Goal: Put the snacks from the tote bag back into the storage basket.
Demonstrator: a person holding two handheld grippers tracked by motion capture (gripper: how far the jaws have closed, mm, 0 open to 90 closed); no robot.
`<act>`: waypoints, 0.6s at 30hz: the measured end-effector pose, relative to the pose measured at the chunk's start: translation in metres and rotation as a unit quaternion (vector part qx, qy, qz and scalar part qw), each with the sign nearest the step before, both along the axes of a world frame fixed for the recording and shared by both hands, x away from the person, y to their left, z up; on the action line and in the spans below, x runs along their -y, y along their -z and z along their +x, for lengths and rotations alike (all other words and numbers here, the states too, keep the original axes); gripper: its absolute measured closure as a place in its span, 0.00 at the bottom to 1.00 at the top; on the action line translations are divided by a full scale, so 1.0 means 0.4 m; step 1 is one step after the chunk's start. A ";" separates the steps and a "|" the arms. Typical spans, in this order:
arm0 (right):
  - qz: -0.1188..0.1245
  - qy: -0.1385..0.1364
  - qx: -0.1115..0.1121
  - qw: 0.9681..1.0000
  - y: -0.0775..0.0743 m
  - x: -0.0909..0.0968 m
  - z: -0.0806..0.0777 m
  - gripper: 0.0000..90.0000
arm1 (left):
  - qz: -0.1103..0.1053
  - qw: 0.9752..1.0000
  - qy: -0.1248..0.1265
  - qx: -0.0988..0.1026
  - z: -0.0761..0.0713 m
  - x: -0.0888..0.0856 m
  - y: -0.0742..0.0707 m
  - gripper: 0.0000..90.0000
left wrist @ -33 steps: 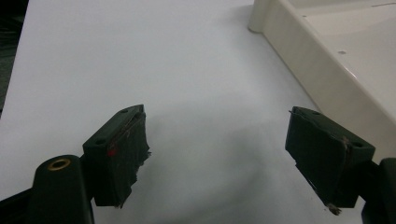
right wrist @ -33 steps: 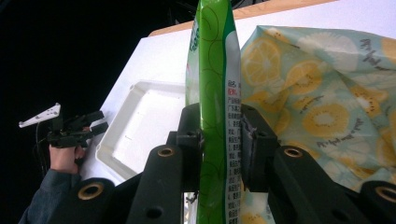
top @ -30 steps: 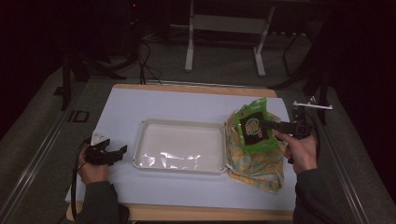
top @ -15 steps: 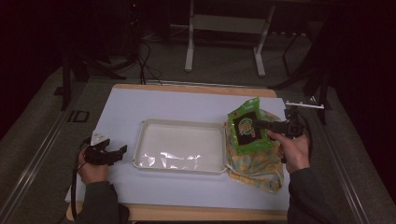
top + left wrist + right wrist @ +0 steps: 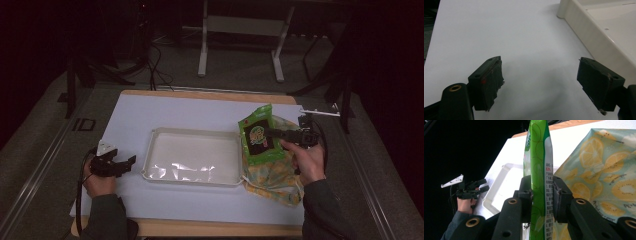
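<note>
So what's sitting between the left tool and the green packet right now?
The cream tray, with nothing in it, lies between the left tool and the green packet clamped in the right tool, as the high view shows.

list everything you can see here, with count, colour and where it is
snack packet: 1, green with a black panel, held upright over the bag at the tray's right edge
drawstring bag: 1, pale blue with yellow lemon print, lying on the table right of the tray
tray: 1, cream white, middle of the table, nothing in it
table: 1, white top with a wooden edge, middle of the scene
metal stand: 1, grey, on the floor beyond the table
cables: several, black, on the floor beyond the table's far left corner
left gripper: 1, black, jaws open, low over the table left of the tray
right gripper: 1, black, jaws shut on the snack packet
</note>
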State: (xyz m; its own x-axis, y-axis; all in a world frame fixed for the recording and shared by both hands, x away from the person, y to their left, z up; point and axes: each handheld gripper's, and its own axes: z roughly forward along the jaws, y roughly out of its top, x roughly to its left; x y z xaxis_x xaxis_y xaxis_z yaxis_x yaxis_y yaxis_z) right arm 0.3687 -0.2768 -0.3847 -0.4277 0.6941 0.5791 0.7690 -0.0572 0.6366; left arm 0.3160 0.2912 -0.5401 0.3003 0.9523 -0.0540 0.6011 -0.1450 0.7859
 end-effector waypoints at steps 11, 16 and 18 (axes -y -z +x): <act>0.001 0.003 0.008 1.000 -0.004 -0.019 -0.003 0.81 | 0.000 1.000 0.000 0.000 0.000 0.000 0.000 0.23; 0.002 0.003 0.010 1.000 -0.003 -0.028 -0.003 0.81 | 0.001 1.000 0.000 0.000 0.000 0.000 0.000 0.23; 0.003 0.005 0.011 1.000 -0.003 -0.032 -0.003 0.81 | 0.000 1.000 0.000 0.000 0.000 0.000 0.000 0.23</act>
State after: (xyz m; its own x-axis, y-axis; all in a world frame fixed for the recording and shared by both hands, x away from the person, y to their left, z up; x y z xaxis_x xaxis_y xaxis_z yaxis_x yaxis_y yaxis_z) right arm 0.3677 -0.2642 -0.3836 -0.4338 0.6945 0.5740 0.7545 -0.0683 0.6528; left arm 0.3160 0.2912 -0.5401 0.3011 0.9521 -0.0538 0.6010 -0.1457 0.7859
